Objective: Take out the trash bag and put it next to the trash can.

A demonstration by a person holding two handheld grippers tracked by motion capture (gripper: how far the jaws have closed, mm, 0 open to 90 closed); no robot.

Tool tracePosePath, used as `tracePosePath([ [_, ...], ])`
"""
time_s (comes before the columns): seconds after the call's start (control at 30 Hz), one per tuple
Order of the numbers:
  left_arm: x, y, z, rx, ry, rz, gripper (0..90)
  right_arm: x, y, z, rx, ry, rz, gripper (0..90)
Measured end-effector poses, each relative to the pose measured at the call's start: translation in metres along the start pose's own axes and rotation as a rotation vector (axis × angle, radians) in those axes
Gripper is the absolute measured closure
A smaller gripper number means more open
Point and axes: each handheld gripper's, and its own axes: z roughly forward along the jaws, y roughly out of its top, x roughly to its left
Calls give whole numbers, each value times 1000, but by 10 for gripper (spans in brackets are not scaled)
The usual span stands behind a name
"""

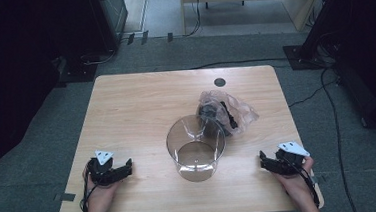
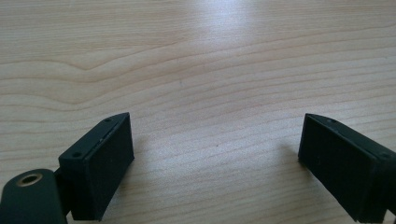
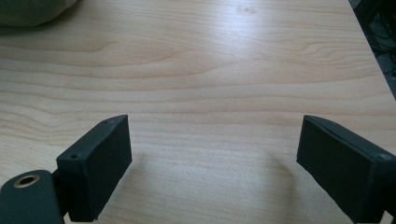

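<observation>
Grey carpet surrounds a light wooden table (image 1: 141, 104), with dark equipment and trailing cables along the room's edges and a pale cabinet base at the far end. High view: a clear plastic cylindrical container (image 1: 195, 147) stands upright near the table's middle, slightly toward the near edge, open end up. Just behind it and to its right lies a crumpled clear plastic bag (image 1: 236, 110) with dark items inside (contents too small to identify); the bag's near edge appears to touch or overlap the container's far rim, cannot tell which. A small dark round disc (image 1: 219, 82) sits flush in the tabletop near the far edge. The left gripper (image 1: 125, 166) rests low at the near left corner, held in the person's left hand (image 1: 99, 192), jaws pointing toward the container and well apart from it. The right gripper (image 1: 263, 161) sits at the near right, in the right hand (image 1: 296, 181), jaws pointing left toward the container, also apart from it. Left gripper view adds what the overhead cannot: both black pads (image 2: 109, 158) spread wide, bare wood grain between them, nothing gripped. Right gripper view: same wide spread, pads (image 3: 105, 161) clear of any object, bare tabletop between them; the table's right edge and dark floor cables show at upper right, and a soft pale shape (unidentifiable) at the upper left corner.
</observation>
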Motion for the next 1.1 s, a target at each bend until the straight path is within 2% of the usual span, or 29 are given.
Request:
tracePosePath([
  [0.17, 0, 0, 0, 0, 0, 0, 100, -5, -4, -3, 29, -19, -6, 103],
  [0.47, 0, 0, 0, -2, 0, 0, 100, -17, -15, -14, 61, -5, 41, 104],
  [0.73, 0, 0, 0, -1, 1, 1, 100, -20, -23, -23, 61, -21, 57, 104],
  [1.1, -4, -2, -1, -3, 29, -26, 100, -29, -35, -38, 62, -20, 59, 106],
])
